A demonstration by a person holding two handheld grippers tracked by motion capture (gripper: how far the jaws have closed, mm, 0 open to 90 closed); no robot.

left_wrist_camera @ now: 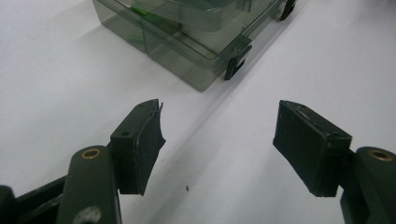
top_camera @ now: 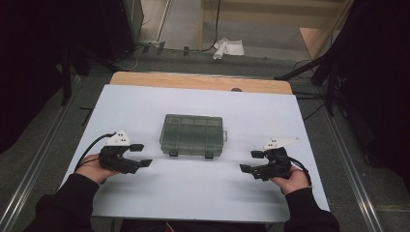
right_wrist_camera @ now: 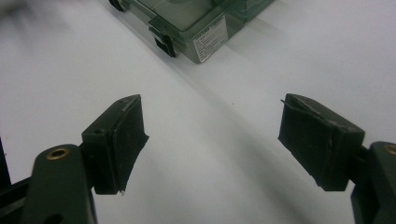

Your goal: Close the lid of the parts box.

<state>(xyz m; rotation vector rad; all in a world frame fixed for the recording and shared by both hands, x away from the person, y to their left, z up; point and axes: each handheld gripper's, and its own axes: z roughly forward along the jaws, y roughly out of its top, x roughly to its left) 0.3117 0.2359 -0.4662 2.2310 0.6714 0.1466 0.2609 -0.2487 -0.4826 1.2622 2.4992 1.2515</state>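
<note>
A smoky clear plastic compartment box (top_camera: 193,134) lies closed in the middle of the white table top (top_camera: 145,104), its two black latches facing me. My left gripper (top_camera: 140,155) hovers to the left of the box, open, nothing between its jaws. My right gripper (top_camera: 252,161) hovers to the right of the box, also open and empty. In the left gripper view the box (left_wrist_camera: 187,32) sits ahead of the open left gripper (left_wrist_camera: 219,140), one latch (left_wrist_camera: 236,63) nearest. In the right gripper view the box (right_wrist_camera: 196,23) with a white label (right_wrist_camera: 210,42) lies ahead of the open right gripper (right_wrist_camera: 212,140).
The white top rests on a wooden table whose far edge (top_camera: 203,82) shows bare. Beyond it the floor holds cables and a crumpled white paper (top_camera: 227,48). Dark stands flank both sides.
</note>
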